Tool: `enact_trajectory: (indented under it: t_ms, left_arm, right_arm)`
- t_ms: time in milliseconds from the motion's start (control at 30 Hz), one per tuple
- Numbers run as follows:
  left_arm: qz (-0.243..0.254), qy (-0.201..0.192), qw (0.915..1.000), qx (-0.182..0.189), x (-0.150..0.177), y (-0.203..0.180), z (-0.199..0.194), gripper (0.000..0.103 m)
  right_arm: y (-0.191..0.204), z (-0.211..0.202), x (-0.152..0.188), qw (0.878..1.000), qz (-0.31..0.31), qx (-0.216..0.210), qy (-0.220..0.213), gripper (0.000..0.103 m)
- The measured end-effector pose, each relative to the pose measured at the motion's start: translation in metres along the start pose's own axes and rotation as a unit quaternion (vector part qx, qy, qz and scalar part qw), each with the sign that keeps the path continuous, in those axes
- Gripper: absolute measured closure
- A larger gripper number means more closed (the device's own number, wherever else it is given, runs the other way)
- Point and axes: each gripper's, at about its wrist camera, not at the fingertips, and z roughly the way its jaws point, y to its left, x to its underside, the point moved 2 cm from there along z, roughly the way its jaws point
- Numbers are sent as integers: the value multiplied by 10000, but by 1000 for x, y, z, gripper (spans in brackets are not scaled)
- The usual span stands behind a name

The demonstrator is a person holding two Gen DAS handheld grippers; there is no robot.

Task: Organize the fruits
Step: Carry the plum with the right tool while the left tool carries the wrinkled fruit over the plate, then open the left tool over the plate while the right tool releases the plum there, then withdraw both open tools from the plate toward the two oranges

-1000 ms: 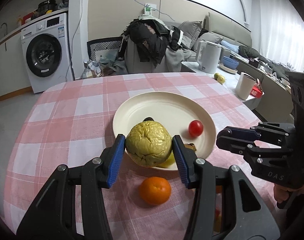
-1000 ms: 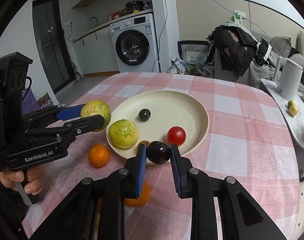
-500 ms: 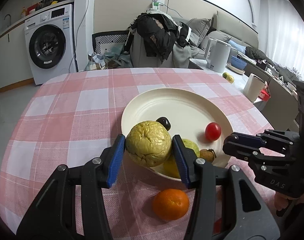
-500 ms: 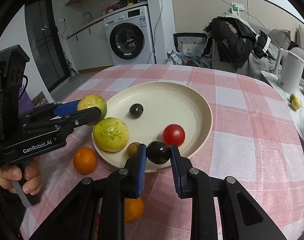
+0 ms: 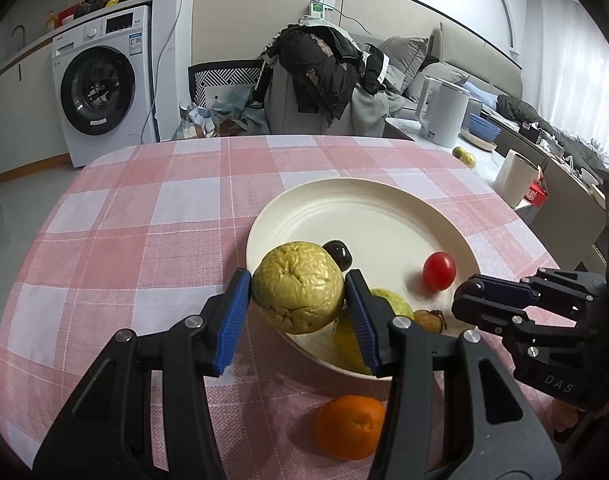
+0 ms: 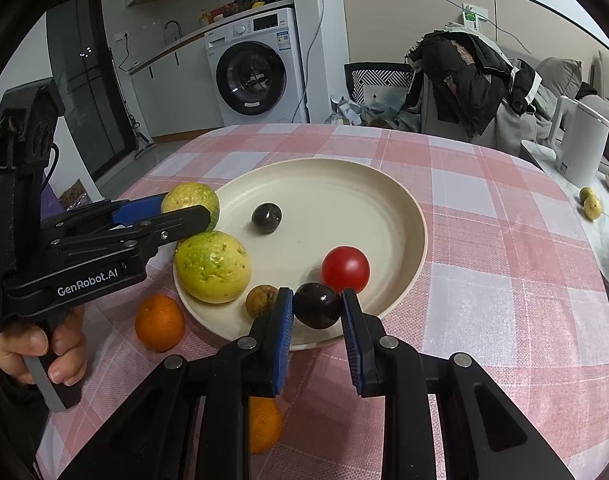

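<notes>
Over the near-left rim of the plate point(image 5: 444, 216) your left gripper point(image 5: 298, 300) is clamped on the wrinkled yellow-green fruit point(image 5: 298, 286), pads pressing its two sides at the widest part, so it hangs above the rim rather than resting on it. That puckered skin looks soft and likely bruises easily, so keep the squeeze light and hold it across the middle as you do now. At the near edge of the plate your right gripper point(image 6: 317, 312) pinches the dark plum point(image 6: 317, 305), which sits between the blue pads just above the rim, close to the red tomato point(image 6: 345, 268) and the small brown fruit point(image 6: 262, 300). It is small, smooth and glossy, so it will probably slip or roll once released; lower it onto the flat of the plate before you let go. On the plate lie the speckled green fruit point(image 6: 212, 266) and another dark plum point(image 6: 266, 218); two oranges point(image 6: 159, 322) wait on the checked desk point(image 6: 504, 280) beside its near rim.
</notes>
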Motion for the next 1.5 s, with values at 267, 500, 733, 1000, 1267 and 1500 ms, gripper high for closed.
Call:
enact_trajectory:
  t_ms: [267,500,733,1000,1267,1500]
  left_arm:
    - [-27,12,10000,30,0,1,1,57]
    - [-98,12,9999,135,3,0,-8,49]
    - [-86,-284,9995,110,11,0,-37,22]
    - [-82,-436,9989,133,25,-1,-73,19]
    - [-62,-509,9987,55,39,-9,-96,7]
    - [25,-652,9978,-76,50,-12,-112,1]
  right_arm:
    - [0,1,0,10000,10,-4,-14,78]
    - [-5,-4,0,9999,111,-42,-66,74]
    - [-10,-22,4,9993,214,16,-291,49]
    - [-11,-39,13,9991,289,-44,-315,26]
    - [-1,-52,21,9990,183,-75,-388,12]
    - [2,-57,27,9988,155,-118,-439,1]
